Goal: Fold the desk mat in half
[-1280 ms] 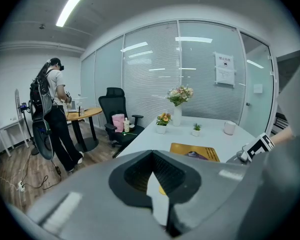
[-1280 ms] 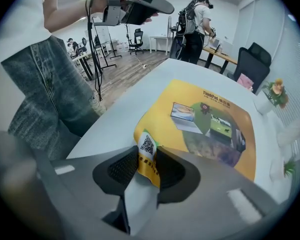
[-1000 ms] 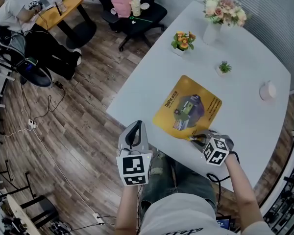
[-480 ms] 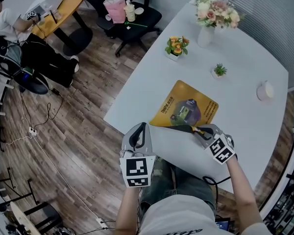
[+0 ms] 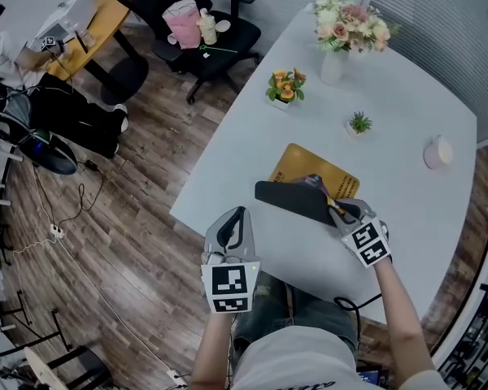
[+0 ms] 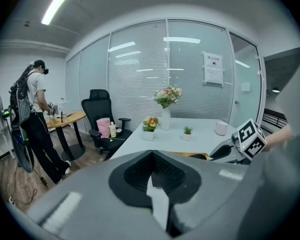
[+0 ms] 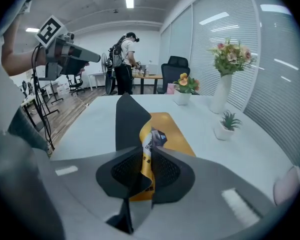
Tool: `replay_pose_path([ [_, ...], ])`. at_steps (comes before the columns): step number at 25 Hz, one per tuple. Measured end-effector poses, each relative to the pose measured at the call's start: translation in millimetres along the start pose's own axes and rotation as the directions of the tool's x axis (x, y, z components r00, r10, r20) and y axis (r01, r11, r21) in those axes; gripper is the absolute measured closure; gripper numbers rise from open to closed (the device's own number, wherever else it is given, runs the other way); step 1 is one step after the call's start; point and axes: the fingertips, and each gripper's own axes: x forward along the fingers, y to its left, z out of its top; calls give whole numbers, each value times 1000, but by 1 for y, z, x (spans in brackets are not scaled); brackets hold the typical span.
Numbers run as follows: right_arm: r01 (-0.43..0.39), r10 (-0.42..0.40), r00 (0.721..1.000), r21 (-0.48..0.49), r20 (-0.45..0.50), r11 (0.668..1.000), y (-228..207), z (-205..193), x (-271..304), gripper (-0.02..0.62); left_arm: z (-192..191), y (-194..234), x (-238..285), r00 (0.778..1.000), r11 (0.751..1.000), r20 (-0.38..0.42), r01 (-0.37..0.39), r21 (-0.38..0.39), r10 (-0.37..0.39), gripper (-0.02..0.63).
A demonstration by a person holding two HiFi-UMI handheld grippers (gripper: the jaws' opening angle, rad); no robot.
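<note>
- We held the right gripper at the lower right of the head view, its jaws pinched tight on the near edge of the desk mat.
- The mat sat mid-frame on the white table. Its near part was raised and curled toward the far side, black underside up, and its yellow far part lay flat.
- In the right gripper view, the mat's yellow printed face and black back ran between the pads.
- Our left gripper hung at lower centre by the table's near edge, apart from the mat, jaws together on nothing.
- A small potted plant stood beyond the mat, toward the upper right.
</note>
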Motion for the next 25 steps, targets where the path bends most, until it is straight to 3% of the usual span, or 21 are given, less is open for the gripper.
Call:
replay_pose_path([
  [12, 95, -93, 995, 121, -22, 988, -45, -13, 11, 518, 19, -22, 39, 997, 996, -3, 81, 37, -81, 606],
  [25, 127, -116, 991, 216, -63, 968, -73, -33, 21, 517, 21, -37, 66, 992, 991, -36, 125, 51, -123, 606],
])
